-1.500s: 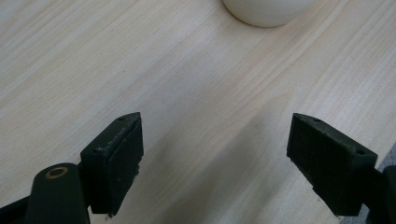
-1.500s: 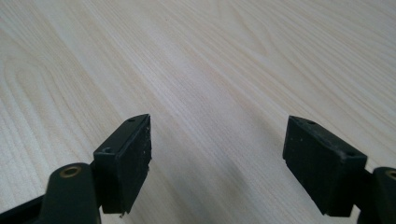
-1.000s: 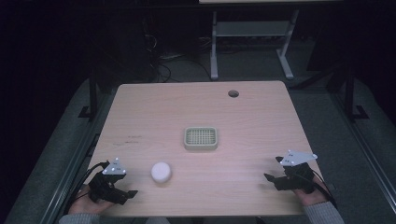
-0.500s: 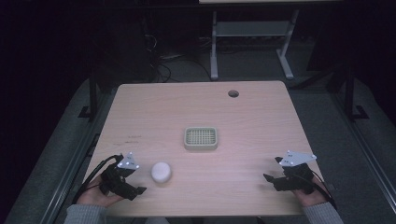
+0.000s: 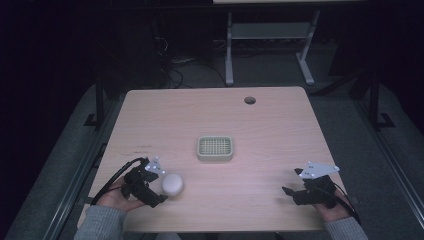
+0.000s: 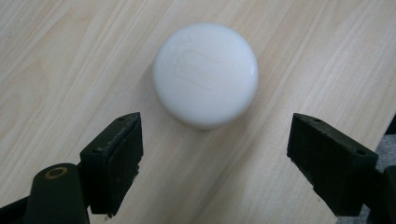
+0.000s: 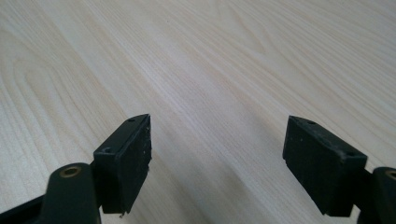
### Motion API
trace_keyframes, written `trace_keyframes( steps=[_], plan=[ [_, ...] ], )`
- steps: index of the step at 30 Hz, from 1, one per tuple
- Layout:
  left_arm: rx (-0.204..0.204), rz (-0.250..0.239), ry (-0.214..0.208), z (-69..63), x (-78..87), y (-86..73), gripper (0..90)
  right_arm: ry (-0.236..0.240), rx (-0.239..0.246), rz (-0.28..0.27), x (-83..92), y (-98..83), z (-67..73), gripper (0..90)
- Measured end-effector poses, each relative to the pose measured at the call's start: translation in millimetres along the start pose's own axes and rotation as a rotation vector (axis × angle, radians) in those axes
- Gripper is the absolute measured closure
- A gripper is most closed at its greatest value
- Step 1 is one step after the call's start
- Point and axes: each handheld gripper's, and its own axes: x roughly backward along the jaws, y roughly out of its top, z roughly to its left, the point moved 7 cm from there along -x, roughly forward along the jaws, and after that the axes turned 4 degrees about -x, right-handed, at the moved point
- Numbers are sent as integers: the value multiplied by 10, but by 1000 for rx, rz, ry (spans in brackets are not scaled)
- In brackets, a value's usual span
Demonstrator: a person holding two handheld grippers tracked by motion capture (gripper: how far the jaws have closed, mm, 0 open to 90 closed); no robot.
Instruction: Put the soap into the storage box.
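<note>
Wooden table (image 5: 280,130) in dark room; both jaws wide open, soap (image 6: 205,74) unheld.

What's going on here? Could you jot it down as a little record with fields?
Surface: wooden table
Item in play: round white soap, lying flat near the front left
Left tongs: open, jaws on either side just short of the soap, not touching
Right tongs: open, over bare wood at the front right
Other item: small green slotted soap dish at mid-table, apart from the soap
</note>
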Motion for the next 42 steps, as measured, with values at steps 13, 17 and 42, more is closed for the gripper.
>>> trace_keyframes(
  steps=[13, 17, 42],
  plan=[
    [-26, 42, -13, 30, -114, 211, 184, -1, 0, -3, 12, -4, -10, 231],
    [-24, 76, -14, 52, -167, 221, 181, -1, -2, -5, 15, -3, -10, 232],
    [-34, 166, -42, 90, -414, 281, 177, 6, -7, -8, 20, 2, 4, 232]
  ],
)
